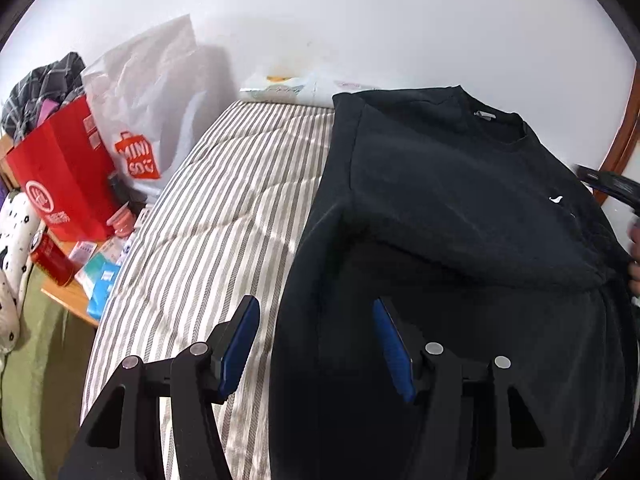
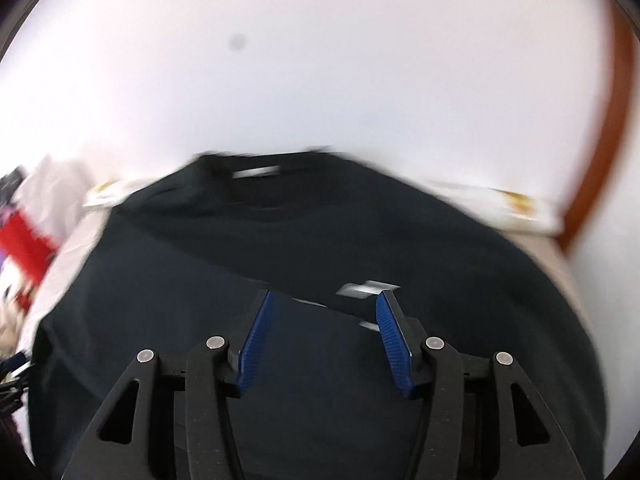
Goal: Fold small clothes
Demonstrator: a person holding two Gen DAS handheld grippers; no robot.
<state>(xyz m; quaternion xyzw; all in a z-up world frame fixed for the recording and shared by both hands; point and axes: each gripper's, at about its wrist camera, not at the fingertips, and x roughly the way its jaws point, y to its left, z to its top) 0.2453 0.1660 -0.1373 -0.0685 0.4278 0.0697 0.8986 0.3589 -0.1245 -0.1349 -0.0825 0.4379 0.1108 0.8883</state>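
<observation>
A black sweatshirt (image 1: 460, 208) lies on the striped bed, collar toward the wall, with a small white logo on the chest. Its sleeve sides are folded in over the body. My left gripper (image 1: 316, 312) is open, above the shirt's left edge near the hem, holding nothing. My right gripper (image 2: 324, 300) is open over the middle of the shirt (image 2: 280, 240), empty; this view is blurred by motion. The right gripper also shows at the right edge of the left wrist view (image 1: 612, 188).
The striped bedcover (image 1: 216, 220) stretches left of the shirt. A bedside table holds a red bag (image 1: 64, 176), a white Miniso bag (image 1: 140, 120), a red can (image 1: 50, 260) and small boxes. White wall behind; brown wooden frame (image 2: 600, 152) at right.
</observation>
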